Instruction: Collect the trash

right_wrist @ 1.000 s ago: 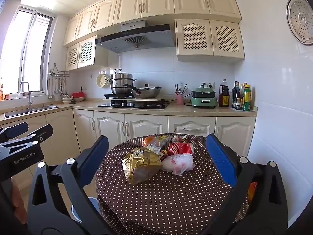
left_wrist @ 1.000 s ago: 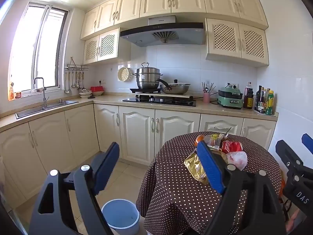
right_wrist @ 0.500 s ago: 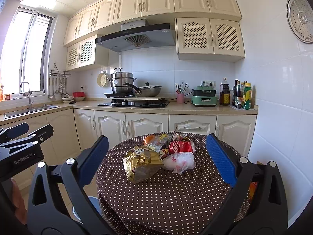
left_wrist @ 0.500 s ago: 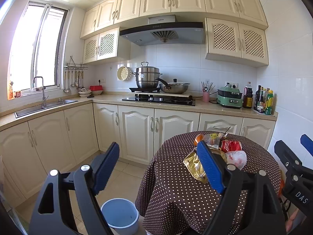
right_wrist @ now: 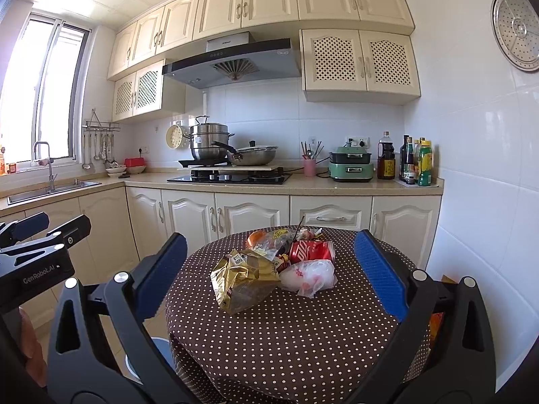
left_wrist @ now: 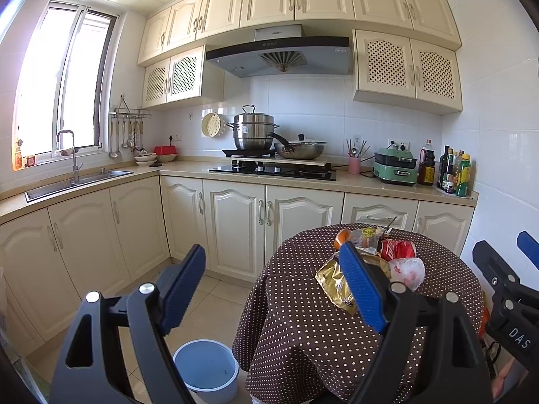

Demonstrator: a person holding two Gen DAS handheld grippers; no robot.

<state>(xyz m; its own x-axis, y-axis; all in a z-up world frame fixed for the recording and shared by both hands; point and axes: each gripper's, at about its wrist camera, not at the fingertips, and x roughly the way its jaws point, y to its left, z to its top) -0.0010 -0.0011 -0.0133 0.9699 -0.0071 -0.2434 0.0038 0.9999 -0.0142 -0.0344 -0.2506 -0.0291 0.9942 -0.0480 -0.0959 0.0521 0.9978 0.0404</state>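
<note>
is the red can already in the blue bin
No, the red can lies on the polka-dot table among the other wrappers, while the blue bin stands on the floor beside it.

A crinkled, shiny gold foil bag [right_wrist: 244, 281] lies on the matt dotted cloth of the table [right_wrist: 303, 333], beside a glossy red metal can [right_wrist: 311, 250] and thin, wrinkled white plastic bag [right_wrist: 308, 277]. The bin [left_wrist: 205, 370] looks smooth plastic. Steel pots [right_wrist: 210, 141] gleam.
</note>
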